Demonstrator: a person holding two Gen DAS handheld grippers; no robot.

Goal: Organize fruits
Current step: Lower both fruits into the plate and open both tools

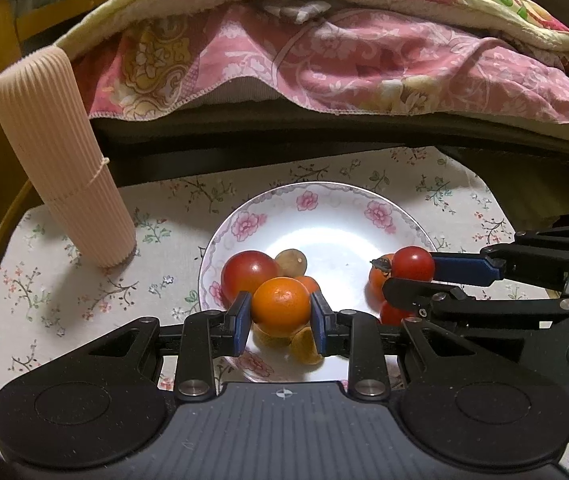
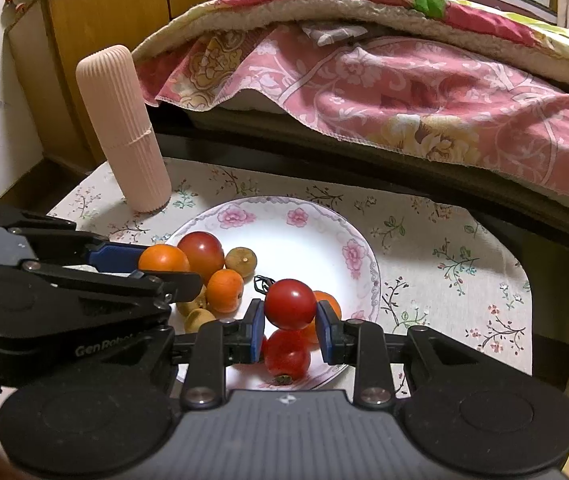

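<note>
The left tool (image 1: 281,312) grips an orange (image 1: 280,306) over the near left of the plate (image 1: 324,216); round, it shows no long axis. The right tool (image 2: 290,312) grips a tomato (image 2: 290,304) over the plate's near right, no stem end showing. Below it another tomato (image 2: 286,354) lies stem end towards the camera. "GenRobot" is printed on the left tool's body. The plate sits on the desk (image 2: 444,248).
</note>
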